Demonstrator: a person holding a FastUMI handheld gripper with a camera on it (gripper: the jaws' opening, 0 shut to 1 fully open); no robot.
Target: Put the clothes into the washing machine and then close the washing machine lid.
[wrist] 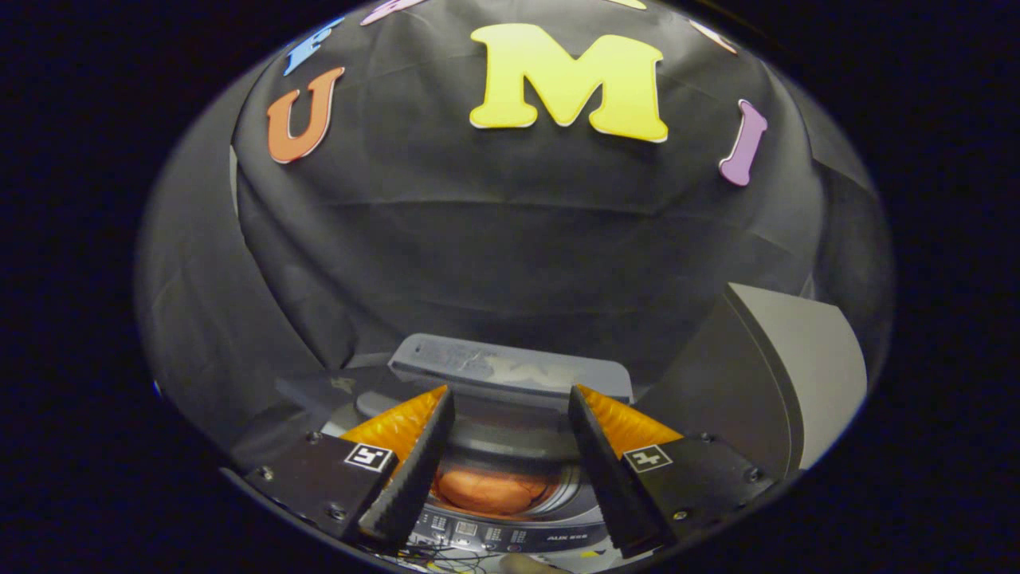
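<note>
I am holding my claw (510, 414) wide apart and empty, hovering above the washing machine (510, 522) and looking down into it. The clothes (492, 490), an orange-brown bundle, are lying inside the drum (558, 486), seen between my fingers and lower than the tips. The lid (510, 371) is standing raised at the back of the machine, at 12 o'clock from the drum, just beyond my fingertips. A grey box (785, 375) is standing at 2 o'clock from the drum, close beside my right finger. The control panel (494, 532) is lying at 6 o'clock from the drum, nearest to me.

Judgement: loading appears done; the lid is remaining open.

Risks I am noting:
- The lid is offering a thin, smooth edge. If I am reaching with fingers this wide and off-centre, one tip may be slipping past it and pushing nothing.
- If I am tipping it forward and letting go early, it could be slamming down.
- Whether any cloth is draping over the drum rim I cannot tell; if so, the lid may be catching on it.
- Swinging right, I risk striking the grey box.
</note>
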